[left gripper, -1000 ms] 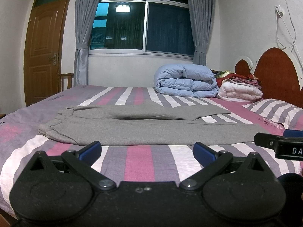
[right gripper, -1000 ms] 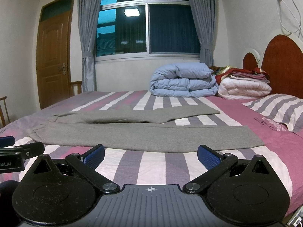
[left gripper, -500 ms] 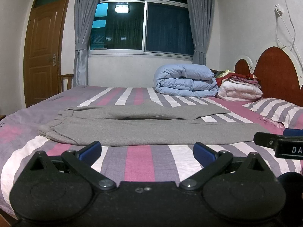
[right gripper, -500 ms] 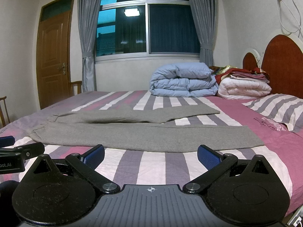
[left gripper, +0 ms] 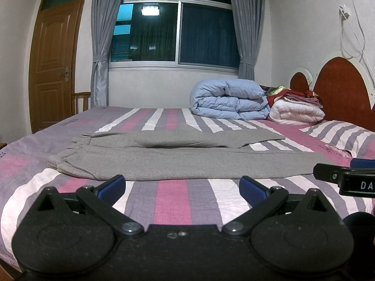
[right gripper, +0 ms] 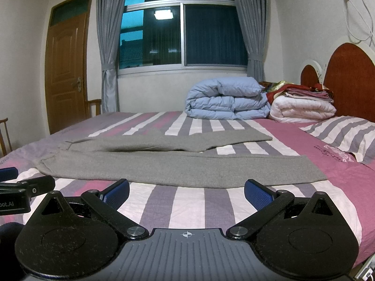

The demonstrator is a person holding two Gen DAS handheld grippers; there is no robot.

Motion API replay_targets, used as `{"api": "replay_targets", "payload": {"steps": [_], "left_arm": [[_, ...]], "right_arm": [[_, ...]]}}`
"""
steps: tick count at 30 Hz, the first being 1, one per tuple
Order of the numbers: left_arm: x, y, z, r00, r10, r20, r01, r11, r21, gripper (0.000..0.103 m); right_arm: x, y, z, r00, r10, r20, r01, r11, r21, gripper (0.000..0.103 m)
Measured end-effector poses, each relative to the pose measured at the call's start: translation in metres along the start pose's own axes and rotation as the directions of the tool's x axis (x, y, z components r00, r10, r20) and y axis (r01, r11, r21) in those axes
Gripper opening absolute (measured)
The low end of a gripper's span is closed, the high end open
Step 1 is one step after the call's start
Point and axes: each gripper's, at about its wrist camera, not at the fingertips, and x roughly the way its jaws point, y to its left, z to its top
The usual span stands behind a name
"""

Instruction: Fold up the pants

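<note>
**Both claws spread above the bed, pants untouched**

Grey pants [left gripper: 178,161] lie flat across the striped bed [left gripper: 173,194], waistband to the left, 2 legs running right. The far leg lies at a slight angle to the near one, so a wedge of sheet shows between their cuffs.

The left claw [left gripper: 182,185] hangs just short of the near leg's edge, its 2 blue pads wide apart and gripping nothing. The right claw [right gripper: 186,190] is spread the same way, empty, near the cuff end of that leg. Each claw shows at the edge of the other's view.

Behind the pants sit a folded blue quilt [right gripper: 225,100] and a white quilt [right gripper: 302,110] beside the headboard [right gripper: 351,79]. A striped pillow [right gripper: 344,135] lies to the right.
</note>
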Motion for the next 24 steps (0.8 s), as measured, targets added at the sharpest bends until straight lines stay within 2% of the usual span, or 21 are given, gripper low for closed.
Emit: {"api": "replay_targets", "payload": {"steps": [24], "left_arm": [[-0.0006,-0.0008,0.0003,1.000,0.005,-0.005,-0.005,1.000,-0.001,0.097]], "right_arm": [[0.0002,0.0005,0.0002,1.000,-0.001,-0.003,0.001,1.000,0.000,0.103]]}}
